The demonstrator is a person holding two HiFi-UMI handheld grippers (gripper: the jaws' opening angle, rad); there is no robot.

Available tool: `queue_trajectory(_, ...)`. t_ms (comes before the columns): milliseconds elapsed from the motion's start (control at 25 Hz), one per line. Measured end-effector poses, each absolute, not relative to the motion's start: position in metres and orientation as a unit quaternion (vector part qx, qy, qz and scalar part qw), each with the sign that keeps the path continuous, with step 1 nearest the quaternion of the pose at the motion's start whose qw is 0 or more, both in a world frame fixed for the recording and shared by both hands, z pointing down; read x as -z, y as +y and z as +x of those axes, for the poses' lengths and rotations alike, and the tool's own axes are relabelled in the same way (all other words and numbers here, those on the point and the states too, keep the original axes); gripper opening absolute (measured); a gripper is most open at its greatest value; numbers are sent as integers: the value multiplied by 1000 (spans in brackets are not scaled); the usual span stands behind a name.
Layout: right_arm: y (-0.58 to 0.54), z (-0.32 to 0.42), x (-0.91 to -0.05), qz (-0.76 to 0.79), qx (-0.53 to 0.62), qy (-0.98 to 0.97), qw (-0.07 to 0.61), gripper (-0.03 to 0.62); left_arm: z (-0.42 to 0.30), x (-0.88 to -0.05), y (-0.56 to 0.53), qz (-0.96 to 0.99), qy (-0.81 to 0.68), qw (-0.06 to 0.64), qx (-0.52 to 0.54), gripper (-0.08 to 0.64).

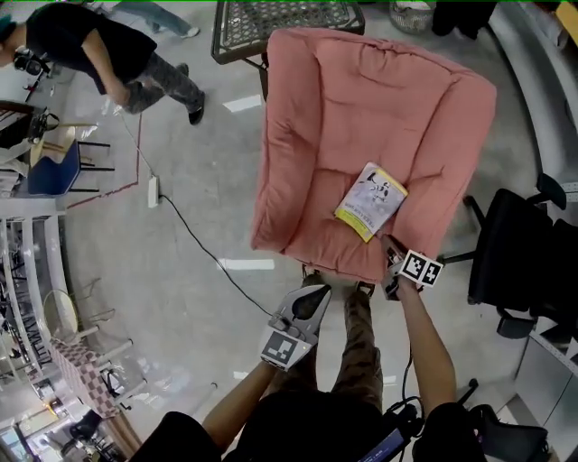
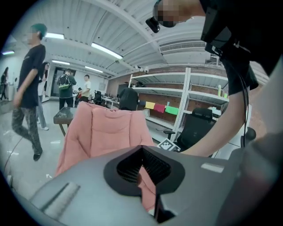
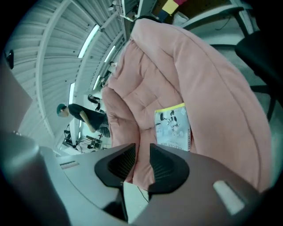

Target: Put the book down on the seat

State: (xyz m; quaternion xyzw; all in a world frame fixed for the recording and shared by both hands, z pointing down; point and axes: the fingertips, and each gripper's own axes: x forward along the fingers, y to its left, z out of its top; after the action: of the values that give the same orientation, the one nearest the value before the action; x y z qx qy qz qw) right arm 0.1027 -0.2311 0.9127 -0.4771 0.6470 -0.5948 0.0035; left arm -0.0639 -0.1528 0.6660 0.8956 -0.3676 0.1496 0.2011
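Observation:
A book with a white cartoon cover and yellow edge lies flat on the seat of the pink cushioned chair, free of both grippers. In the right gripper view the book rests on the chair's seat beyond the jaws. My right gripper hovers at the seat's front right corner, just short of the book; its jaws stand apart with nothing between them. My left gripper hangs below the seat's front edge with its jaws closed to a point, holding nothing, facing the chair.
A black office chair stands close on the right. A metal mesh table sits behind the pink chair. A person walks at the far left. A cable and power strip lie on the floor. Shelves line the wall.

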Motion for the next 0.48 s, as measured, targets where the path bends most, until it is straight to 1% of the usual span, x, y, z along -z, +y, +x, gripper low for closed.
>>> queue_trajectory(80, -221, 100, -877, -469, 567, 677, -4, 114, -56, -650, -158, 901, -368, 184, -140, -3)
queue_trajectory(240, -214, 87, -791, -450, 491, 746, -10, 114, -43, -618, -170, 914, -369, 123, -116, -3)
queue_trajectory(480, -223, 80, -649, -441, 347, 827, -7, 108, -30, -557, -195, 917, -383, 68, -90, -3)
